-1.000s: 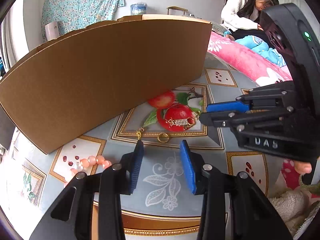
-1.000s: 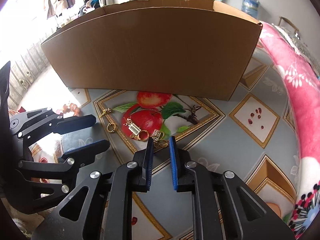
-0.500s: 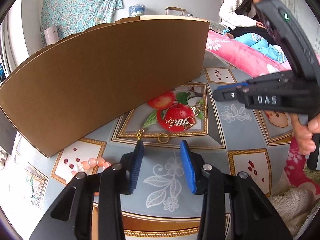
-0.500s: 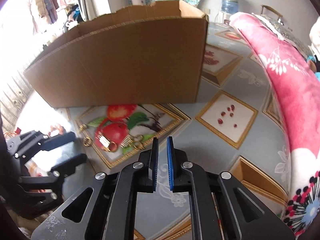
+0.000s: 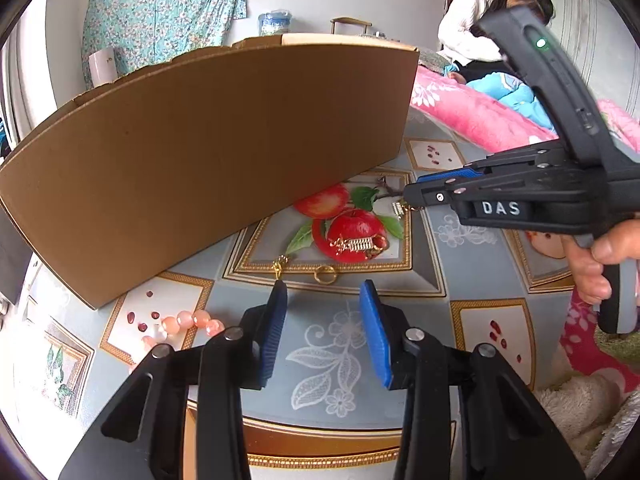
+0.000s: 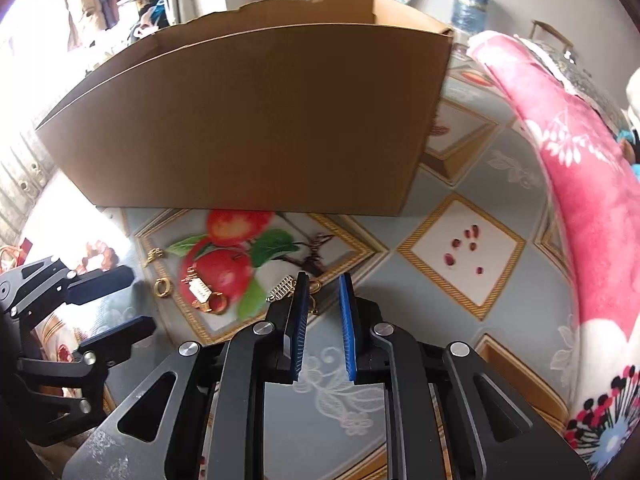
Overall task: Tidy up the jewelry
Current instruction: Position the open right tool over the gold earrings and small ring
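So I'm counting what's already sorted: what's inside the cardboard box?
Only bare inner walls of the cardboard box show near its rim; its tall front wall hides the floor and any contents.

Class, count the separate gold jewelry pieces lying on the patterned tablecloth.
4: a small clasp near the box, a plain ring, an ornate piece on the printed apple, another by the right hand-held gripper. More may be hidden.

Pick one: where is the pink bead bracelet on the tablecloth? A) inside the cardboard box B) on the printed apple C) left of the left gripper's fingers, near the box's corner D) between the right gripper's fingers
C: the pink bead bracelet lies on the tablecloth left of the left gripper, just below the cardboard box corner.
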Demonstrator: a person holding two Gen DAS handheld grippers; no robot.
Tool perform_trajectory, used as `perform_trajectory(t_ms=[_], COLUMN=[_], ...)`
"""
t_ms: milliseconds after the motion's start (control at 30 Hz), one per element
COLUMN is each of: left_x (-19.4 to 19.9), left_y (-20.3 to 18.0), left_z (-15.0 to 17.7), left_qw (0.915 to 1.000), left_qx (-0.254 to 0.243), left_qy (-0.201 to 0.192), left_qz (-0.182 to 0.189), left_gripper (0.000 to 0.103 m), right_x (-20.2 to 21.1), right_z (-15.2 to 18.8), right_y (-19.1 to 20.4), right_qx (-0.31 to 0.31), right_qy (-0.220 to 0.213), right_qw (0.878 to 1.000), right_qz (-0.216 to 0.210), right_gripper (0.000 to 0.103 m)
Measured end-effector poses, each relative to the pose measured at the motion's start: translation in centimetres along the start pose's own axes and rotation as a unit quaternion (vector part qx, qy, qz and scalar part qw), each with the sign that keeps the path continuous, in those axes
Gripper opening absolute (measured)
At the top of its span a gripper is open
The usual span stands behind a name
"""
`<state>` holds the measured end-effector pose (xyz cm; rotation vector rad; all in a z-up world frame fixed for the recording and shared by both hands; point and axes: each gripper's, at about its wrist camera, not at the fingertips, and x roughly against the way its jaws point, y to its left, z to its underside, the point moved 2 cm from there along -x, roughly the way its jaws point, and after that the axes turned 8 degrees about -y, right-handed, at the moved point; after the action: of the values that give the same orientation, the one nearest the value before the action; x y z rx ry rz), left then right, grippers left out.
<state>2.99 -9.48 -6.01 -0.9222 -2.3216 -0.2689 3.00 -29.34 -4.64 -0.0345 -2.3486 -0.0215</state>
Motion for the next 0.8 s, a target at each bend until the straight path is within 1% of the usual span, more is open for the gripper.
perform_trajectory(t_ms=[100, 200, 233, 300, 400, 433, 533, 600, 800], left_x=[0.2, 0.5, 0.6, 0.9, 1.5, 1.5, 0.7, 0.5, 0.5], left_y=[-0.2, -0.2, -0.2, -0.1, -0.2, -0.2, -0.4, -0.5, -0.3], left_z=[-0.2, -0.3, -0.4, -0.3, -0.3, -0.3, -0.1, 0.1, 0.2], left_qw=[1.0, 0.9999, 0.9999, 0.9999, 0.9999, 0.9999, 0.9996, 0.9994, 0.9992], left_qx=[-0.006, -0.003, -0.002, 0.0, 0.0, 0.001, -0.003, 0.0, 0.002], left_qy=[-0.004, -0.005, -0.005, -0.005, -0.005, -0.004, 0.019, 0.029, 0.034], left_qz=[-0.007, -0.011, -0.012, -0.014, -0.012, -0.011, -0.02, -0.019, -0.023], left_gripper=[0.037, 0.037, 0.037, 0.037, 0.037, 0.037, 0.037, 0.037, 0.037], right_x=[0.0, 0.4, 0.8, -0.1, 0.9, 0.7, -0.1, -0.3, -1.5], right_z=[-0.2, -0.5, -0.5, -0.3, -0.3, -0.2, 0.4, 0.7, 0.7], right_y=[-1.0, -2.0, -2.1, -0.8, 0.3, 0.8, 2.3, 3.1, 4.9], right_qx=[-0.014, -0.027, -0.027, -0.028, -0.022, -0.018, -0.002, 0.008, 0.04], right_qy=[-0.001, -0.014, -0.021, -0.035, -0.05, -0.046, -0.025, -0.02, -0.01], right_qw=[1.0, 0.999, 0.999, 0.999, 0.998, 0.998, 0.996, 0.995, 0.992], right_qz=[0.012, 0.012, 0.01, 0.004, -0.028, -0.045, -0.087, -0.098, -0.116], right_gripper=[0.014, 0.014, 0.014, 0.015, 0.018, 0.021, 0.021, 0.021, 0.021])
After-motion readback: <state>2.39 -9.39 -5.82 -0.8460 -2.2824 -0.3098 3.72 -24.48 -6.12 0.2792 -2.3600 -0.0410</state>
